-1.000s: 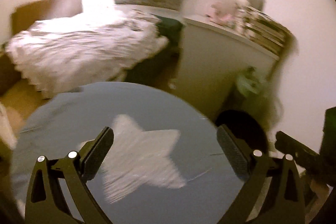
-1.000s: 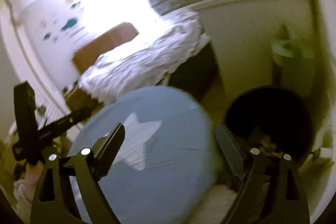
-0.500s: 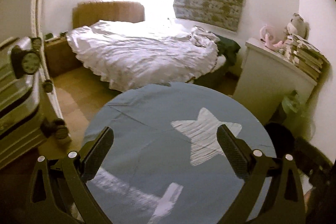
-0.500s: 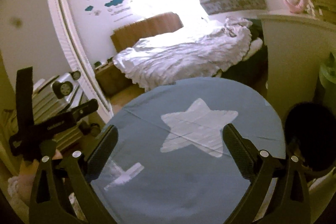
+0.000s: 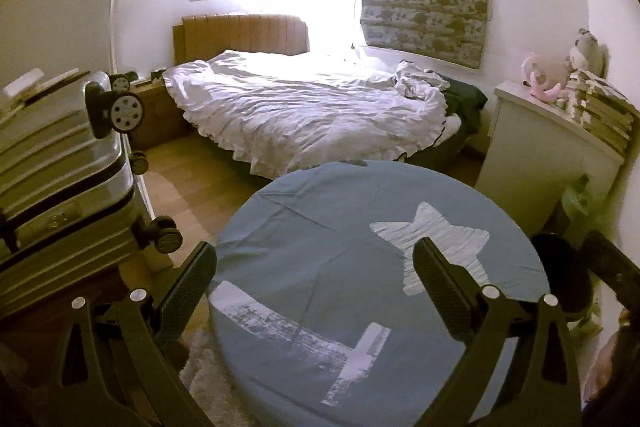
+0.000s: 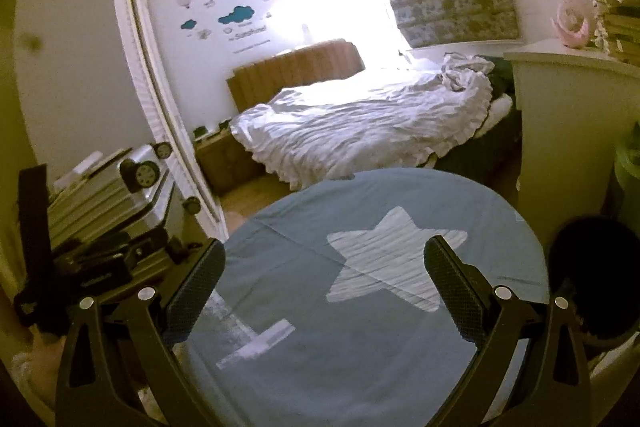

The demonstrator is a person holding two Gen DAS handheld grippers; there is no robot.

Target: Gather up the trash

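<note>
A round blue cushioned top point(image 5: 320, 267) with a white star print fills the lower middle of both views; no loose trash shows on it. My left gripper point(image 5: 316, 259) hangs open over its near part with nothing between the fingers. My right gripper point(image 6: 325, 255) is also open and empty, above the same blue top point(image 6: 360, 347). A black round bin point(image 5: 564, 275) stands on the floor just right of the top, and the right wrist view shows this bin point(image 6: 592, 267) at its right edge. The bin's contents are too dark to see.
A silver suitcase point(image 5: 60, 163) lies at the left. Behind the blue top is a bed with a white duvet point(image 5: 312, 107). At the right, a white cabinet point(image 5: 540, 155) carries stacked books and plush toys, with a green bag point(image 5: 576, 195) beside it. A white shaggy rug point(image 5: 208, 379) lies below.
Both views have swung left, away from the black bin and toward the bed. The suitcase has come into view. The right gripper's fingers stand slightly wider apart than a second ago.
</note>
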